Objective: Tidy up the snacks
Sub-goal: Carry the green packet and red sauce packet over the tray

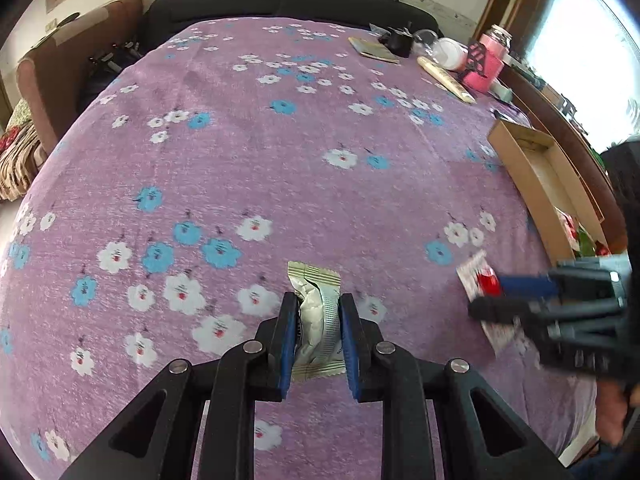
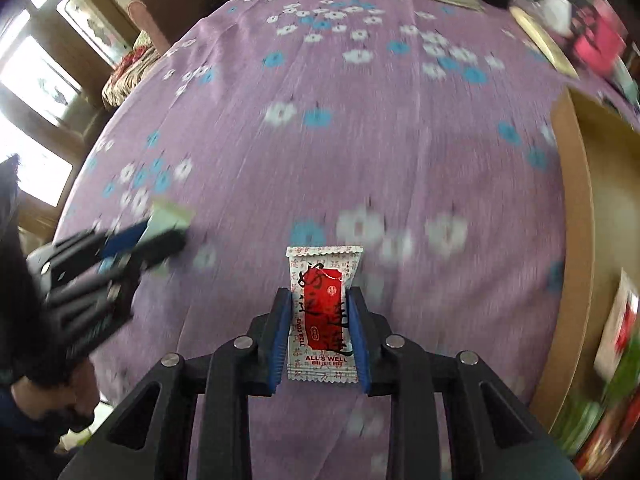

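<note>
At lower centre of the left wrist view, the left gripper point(image 1: 319, 312) pinches a crumpled silver-green snack packet point(image 1: 316, 312) between its blue-padded fingers, above the purple floral bench cloth point(image 1: 280, 152). In the right wrist view, the right gripper point(image 2: 323, 312) clamps a red-and-white "ALL'S WELL" snack packet point(image 2: 322, 312) at lower centre. A cardboard box point(image 1: 532, 184) sits at the right edge, with blurred packets inside.
</note>
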